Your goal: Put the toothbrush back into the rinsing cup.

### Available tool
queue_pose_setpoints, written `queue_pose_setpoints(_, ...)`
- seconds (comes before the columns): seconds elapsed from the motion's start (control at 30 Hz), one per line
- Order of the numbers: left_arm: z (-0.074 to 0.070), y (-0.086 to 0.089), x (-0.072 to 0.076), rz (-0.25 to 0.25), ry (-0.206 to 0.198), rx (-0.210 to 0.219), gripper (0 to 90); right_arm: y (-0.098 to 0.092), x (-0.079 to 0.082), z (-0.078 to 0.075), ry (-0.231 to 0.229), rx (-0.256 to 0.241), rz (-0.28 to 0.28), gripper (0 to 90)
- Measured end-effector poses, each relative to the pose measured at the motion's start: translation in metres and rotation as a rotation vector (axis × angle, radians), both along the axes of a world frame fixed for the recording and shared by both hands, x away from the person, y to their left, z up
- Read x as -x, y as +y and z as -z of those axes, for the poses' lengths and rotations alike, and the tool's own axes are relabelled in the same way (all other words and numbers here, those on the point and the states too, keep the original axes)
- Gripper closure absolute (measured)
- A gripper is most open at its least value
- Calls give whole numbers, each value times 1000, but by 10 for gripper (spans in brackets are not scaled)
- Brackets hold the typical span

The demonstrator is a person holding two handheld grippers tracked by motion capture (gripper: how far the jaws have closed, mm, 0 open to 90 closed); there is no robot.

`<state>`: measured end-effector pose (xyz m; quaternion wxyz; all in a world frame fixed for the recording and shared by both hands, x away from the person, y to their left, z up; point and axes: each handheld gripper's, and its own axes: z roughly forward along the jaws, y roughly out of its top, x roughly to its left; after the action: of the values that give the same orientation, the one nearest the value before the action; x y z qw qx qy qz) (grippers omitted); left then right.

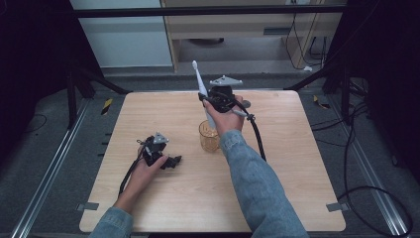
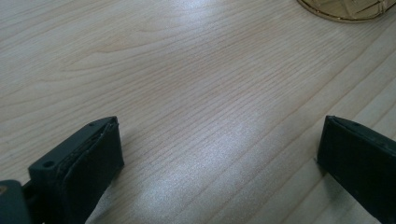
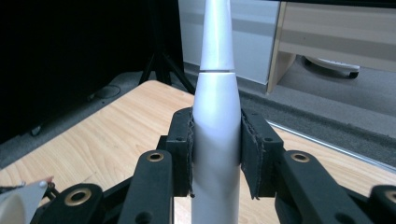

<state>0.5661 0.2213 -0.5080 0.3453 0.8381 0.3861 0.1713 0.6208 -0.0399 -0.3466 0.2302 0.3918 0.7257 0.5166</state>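
A white electric toothbrush (image 1: 200,85) stands nearly upright, its lower end down inside an amber plastic cup (image 1: 209,137) at the table's middle. My right gripper (image 1: 212,101) is shut on the toothbrush body above the cup. In the right gripper view both pads press the white toothbrush (image 3: 216,140) from either side at my right gripper (image 3: 216,154). My left gripper (image 1: 174,161) rests low on the table left of the cup, open, nothing between its fingers (image 2: 77,163). The cup rim (image 2: 345,9) shows at the top right of the left gripper view.
The wooden table (image 1: 297,168) has bare room on its right half and along the front. Black cables (image 1: 257,136) trail from each gripper. Tripod legs and a cabinet stand beyond the far edge.
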Motion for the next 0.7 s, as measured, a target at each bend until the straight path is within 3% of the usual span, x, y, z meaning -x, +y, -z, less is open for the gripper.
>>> queue_pose_setpoints(0.7, 0, 0, 0, -2, 1, 1, 0, 4, 1, 24, 48, 14, -18, 668)
